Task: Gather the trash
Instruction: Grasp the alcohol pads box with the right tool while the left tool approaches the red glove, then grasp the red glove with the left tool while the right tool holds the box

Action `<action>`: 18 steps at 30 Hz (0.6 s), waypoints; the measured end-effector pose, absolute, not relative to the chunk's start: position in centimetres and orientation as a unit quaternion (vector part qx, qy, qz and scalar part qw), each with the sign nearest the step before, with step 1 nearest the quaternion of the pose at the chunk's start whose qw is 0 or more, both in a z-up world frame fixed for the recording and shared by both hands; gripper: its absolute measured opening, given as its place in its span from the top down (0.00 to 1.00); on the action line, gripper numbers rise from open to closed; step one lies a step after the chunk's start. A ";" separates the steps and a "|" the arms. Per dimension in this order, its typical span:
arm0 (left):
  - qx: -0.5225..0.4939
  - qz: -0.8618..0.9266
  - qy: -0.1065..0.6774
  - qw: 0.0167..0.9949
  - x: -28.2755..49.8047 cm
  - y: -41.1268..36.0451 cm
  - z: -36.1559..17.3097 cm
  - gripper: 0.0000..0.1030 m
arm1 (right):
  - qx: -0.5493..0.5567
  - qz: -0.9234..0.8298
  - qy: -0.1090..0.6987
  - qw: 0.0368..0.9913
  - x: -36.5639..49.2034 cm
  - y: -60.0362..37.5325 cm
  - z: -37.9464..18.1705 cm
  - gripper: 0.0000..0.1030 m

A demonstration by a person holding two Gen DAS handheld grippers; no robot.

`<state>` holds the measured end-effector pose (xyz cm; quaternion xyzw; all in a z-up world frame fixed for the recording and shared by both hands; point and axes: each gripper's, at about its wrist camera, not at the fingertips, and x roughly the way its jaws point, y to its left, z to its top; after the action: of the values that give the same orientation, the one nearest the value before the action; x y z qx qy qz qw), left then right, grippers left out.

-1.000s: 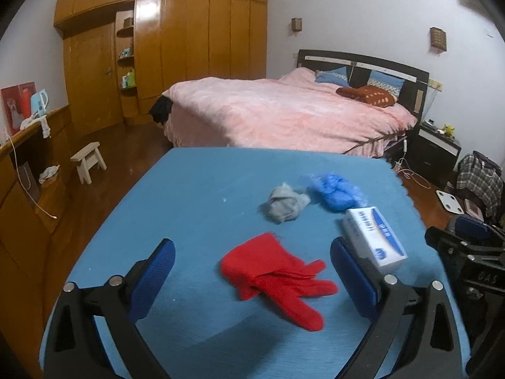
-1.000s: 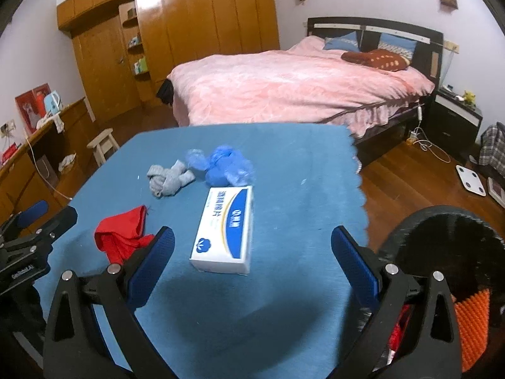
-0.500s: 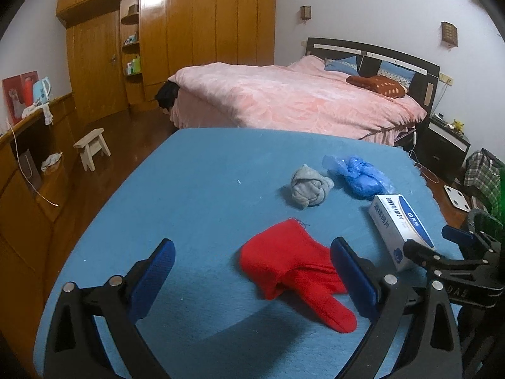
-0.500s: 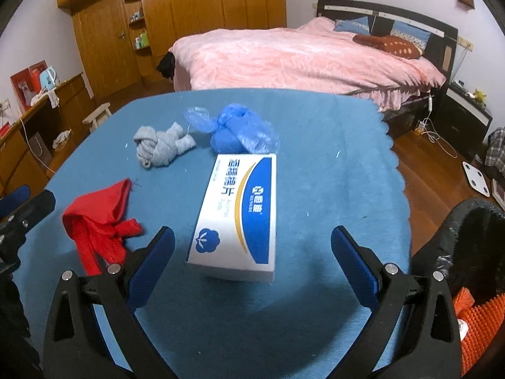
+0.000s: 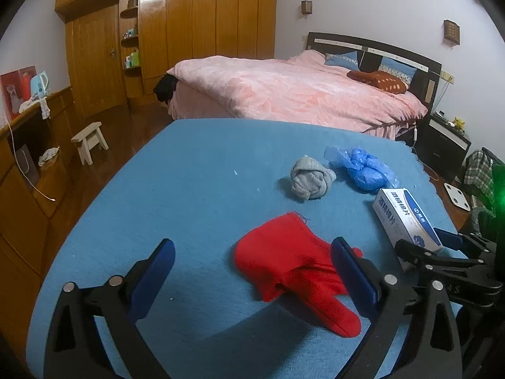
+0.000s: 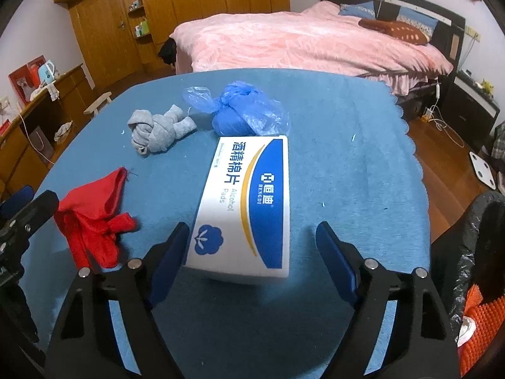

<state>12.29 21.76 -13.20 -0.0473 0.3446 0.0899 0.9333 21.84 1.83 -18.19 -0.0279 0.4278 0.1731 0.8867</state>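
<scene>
The blue-covered counter [image 6: 347,164] ends in a scalloped edge along the right of the right wrist view, with wooden floor beyond and a black-lined trash bin [image 6: 473,237] at the lower right. The counter's left half lies bare in the left wrist view.

The right gripper [image 6: 249,246] sits at the near end of the alcohol pads box [image 6: 249,195], its fingers closing with the box end between them; the left pad is just beside the box's corner, the right pad apart from it.

The left gripper [image 5: 252,268] has its fingers spread wide, nothing pinched; the red glove [image 5: 290,268] lies between them, partly behind the right finger. The grey sock ball [image 5: 311,181] and blue plastic bundle [image 5: 363,169] lie beyond, centre right.
</scene>
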 end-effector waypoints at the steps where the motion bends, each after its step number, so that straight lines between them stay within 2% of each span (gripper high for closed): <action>1: -0.047 0.090 0.345 0.933 12.3 21.7 -13.3 0.06 | -0.028 0.172 0.428 0.887 22.0 1.9 -18.2 0.23; 6: -0.048 0.091 0.347 0.932 12.5 21.7 -13.4 0.06 | -0.030 0.171 0.435 0.883 22.6 2.5 -18.5 0.25; 7: -0.048 0.092 0.348 0.932 12.6 21.7 -13.5 0.06 | -0.030 0.172 0.437 0.882 22.7 2.6 -18.6 0.27; 8: -0.048 0.092 0.349 0.931 12.7 21.7 -13.5 0.06 | -0.030 0.171 0.441 0.881 22.8 2.6 -18.7 0.34; 10: -0.048 0.092 0.351 0.931 12.8 21.7 -13.7 0.06 | -0.030 0.171 0.441 0.881 22.8 2.6 -18.7 0.37; 11: -0.048 0.091 0.352 0.930 13.0 21.6 -13.8 0.06 | -0.029 0.173 0.440 0.881 22.8 2.6 -18.7 0.42; 18: -0.050 0.084 0.365 0.926 13.7 21.2 -14.7 0.06 | -0.023 0.167 0.436 0.884 22.5 1.7 -18.3 0.46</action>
<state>13.74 21.17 -14.72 -0.0497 0.3646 0.0841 0.9260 22.53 1.71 -18.31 -0.0229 0.4358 0.1671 0.8841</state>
